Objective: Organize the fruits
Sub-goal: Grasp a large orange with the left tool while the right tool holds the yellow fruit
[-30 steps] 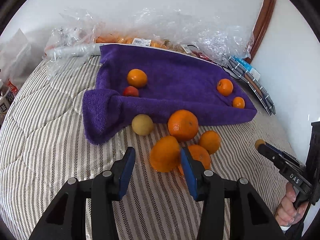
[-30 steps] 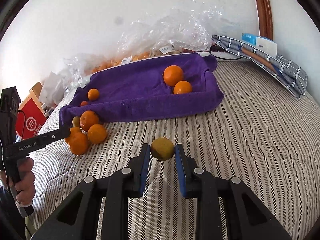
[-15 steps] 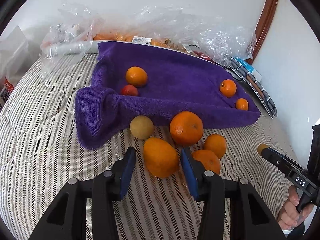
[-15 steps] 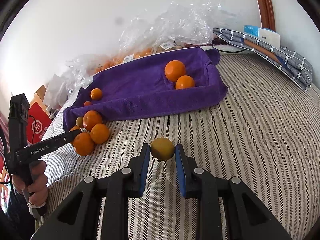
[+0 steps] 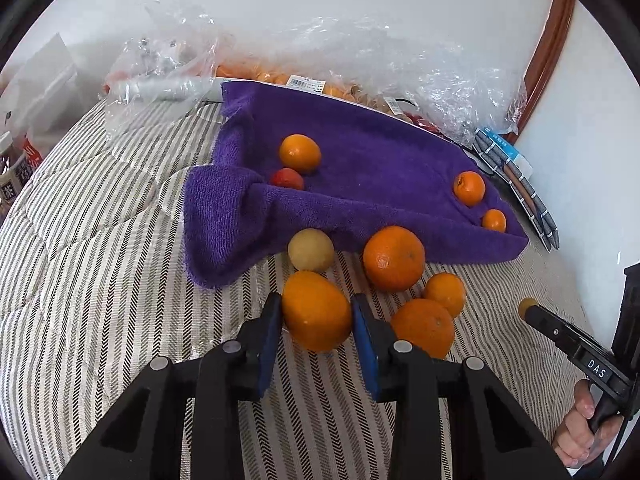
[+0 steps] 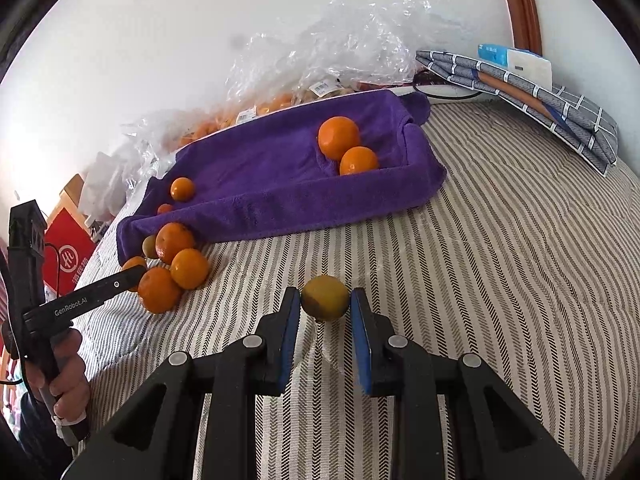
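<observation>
Striped bedding (image 5: 100, 280) carries all items in the left wrist view. Left gripper (image 5: 316, 312) has a large orange (image 5: 316, 312) between its blue pads; both pads appear to touch the fruit's sides while the jaws are closing on it. Just beyond lie a pale yellow fruit (image 5: 311, 249) and three more oranges (image 5: 394, 258), close together against the front edge of a purple towel (image 5: 360, 168). On the towel rest three oranges and one small red fruit (image 5: 287, 178). Crumpled clear plastic bags (image 5: 400, 68) sit behind the towel. At the right edge, a hand (image 5: 580, 436) holds the other tool. In the right wrist view, the right gripper (image 6: 325, 298) is clenched on a yellow-green fruit (image 6: 325, 298), which is dark along its lower side, above the bedding and well apart from the towel. Two oranges (image 6: 338, 137) sit touching at the towel's right end. Folded grey checked cloth (image 6: 540, 104) lies at upper right.
</observation>
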`<state>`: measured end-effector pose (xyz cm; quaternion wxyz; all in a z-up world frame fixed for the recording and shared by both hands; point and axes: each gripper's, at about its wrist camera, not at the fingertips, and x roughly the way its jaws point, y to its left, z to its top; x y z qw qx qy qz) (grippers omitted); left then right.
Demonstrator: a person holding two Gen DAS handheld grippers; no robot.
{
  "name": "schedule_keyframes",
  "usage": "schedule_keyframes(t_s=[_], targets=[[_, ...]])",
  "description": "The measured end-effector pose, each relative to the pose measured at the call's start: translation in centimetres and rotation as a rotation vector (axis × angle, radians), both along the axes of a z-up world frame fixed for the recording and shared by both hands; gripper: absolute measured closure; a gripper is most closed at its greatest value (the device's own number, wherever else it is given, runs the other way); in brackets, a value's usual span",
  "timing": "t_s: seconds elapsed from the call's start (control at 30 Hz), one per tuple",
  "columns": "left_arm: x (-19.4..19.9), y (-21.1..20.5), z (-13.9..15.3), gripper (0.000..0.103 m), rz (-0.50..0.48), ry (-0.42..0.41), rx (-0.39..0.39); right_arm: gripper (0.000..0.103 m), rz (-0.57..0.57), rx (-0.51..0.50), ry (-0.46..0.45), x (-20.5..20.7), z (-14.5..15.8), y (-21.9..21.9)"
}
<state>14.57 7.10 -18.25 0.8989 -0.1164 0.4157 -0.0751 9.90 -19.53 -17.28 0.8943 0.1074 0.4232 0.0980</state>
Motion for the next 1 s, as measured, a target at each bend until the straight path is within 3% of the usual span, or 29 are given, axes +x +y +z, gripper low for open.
schedule_keyframes(t_s=[0.13, 0.3, 0.9, 1.0], targets=[[-0.7, 0.6, 0.4, 0.07, 0.017, -0.044, -0.035, 0.077, 0.001, -0.009, 0.0, 0.0, 0.0, 0.1], [-1.4, 0.7, 1.2, 0.07, 0.032, -0.096, -0.025, 0.077, -0.003, -0.013, -0.017, -0.2, 0.2, 0.1], [-2.1, 1.9, 1.8, 0.07, 0.076, -0.154, -0.066, 0.077, -0.031, 0.069, -0.032, -0.4, 0.4, -1.4], [-2.2, 2.0, 2.0, 0.07, 0.085, -0.165, -0.061, 0.077, -0.032, 0.12, -0.024, -0.3, 0.7, -1.6]])
